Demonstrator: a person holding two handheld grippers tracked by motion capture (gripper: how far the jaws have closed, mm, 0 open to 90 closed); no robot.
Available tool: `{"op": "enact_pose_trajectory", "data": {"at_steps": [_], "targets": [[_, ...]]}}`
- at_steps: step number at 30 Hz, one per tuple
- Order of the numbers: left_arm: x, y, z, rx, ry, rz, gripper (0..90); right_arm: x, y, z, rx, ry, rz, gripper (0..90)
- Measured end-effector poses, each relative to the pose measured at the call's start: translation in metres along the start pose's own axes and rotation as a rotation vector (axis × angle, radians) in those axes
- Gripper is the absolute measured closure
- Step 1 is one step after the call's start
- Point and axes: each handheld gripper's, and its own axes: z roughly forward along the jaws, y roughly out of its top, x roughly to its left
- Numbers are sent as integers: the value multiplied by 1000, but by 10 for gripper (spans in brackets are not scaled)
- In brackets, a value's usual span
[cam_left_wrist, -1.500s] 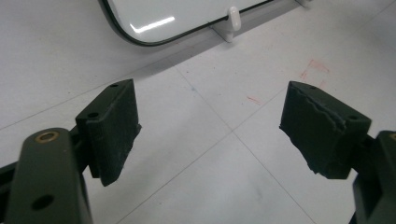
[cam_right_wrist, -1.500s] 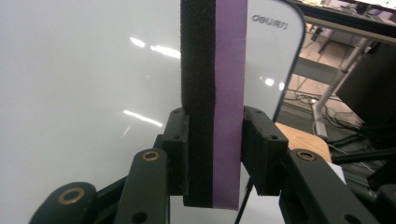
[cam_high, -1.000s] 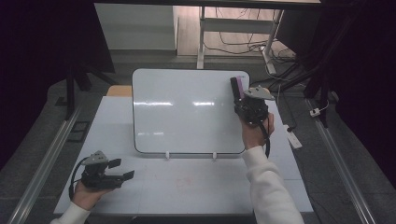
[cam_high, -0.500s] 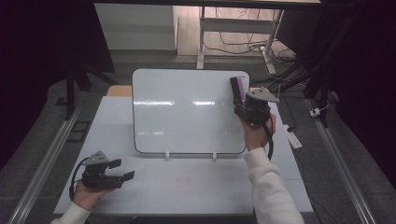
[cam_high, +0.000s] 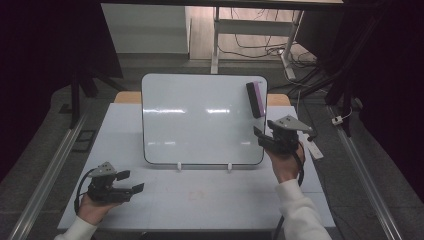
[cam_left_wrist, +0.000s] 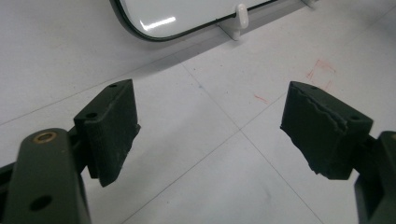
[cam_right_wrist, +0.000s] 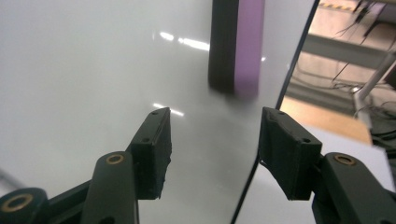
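We see our right gripper (cam_right_wrist: 212, 154) with jaws apart, empty; the black-and-purple eraser (cam_right_wrist: 236, 46) clings to the whiteboard (cam_high: 200, 120) just beyond its fingertips. Our left gripper (cam_left_wrist: 210, 133) gapes empty too. No readable writing.

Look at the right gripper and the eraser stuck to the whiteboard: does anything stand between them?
Nothing visible does. The right gripper, jaws open, points at the eraser, which sits on the whiteboard near its right edge. Between them lies bare board surface.
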Motion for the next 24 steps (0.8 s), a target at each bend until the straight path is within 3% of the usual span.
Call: {"op": "enact_pose_trajectory", "data": {"at_steps": [5,11,15,21,24], "targets": [[0,0,1,0,4,3,195,-4,-26,-12,33,71,19,420],[0,0,1,0,10,4,195,-3,-60,-28,81,155,-16,409],[0,1,2,0,10,9,195,-3,-81,-35,116,180,-46,400],[-2,1,2,-4,12,15,194,-6,-101,-39,147,248,-52,391],[-3,1,2,-5,12,18,193,-6,-107,-39,162,246,-75,382]]}}
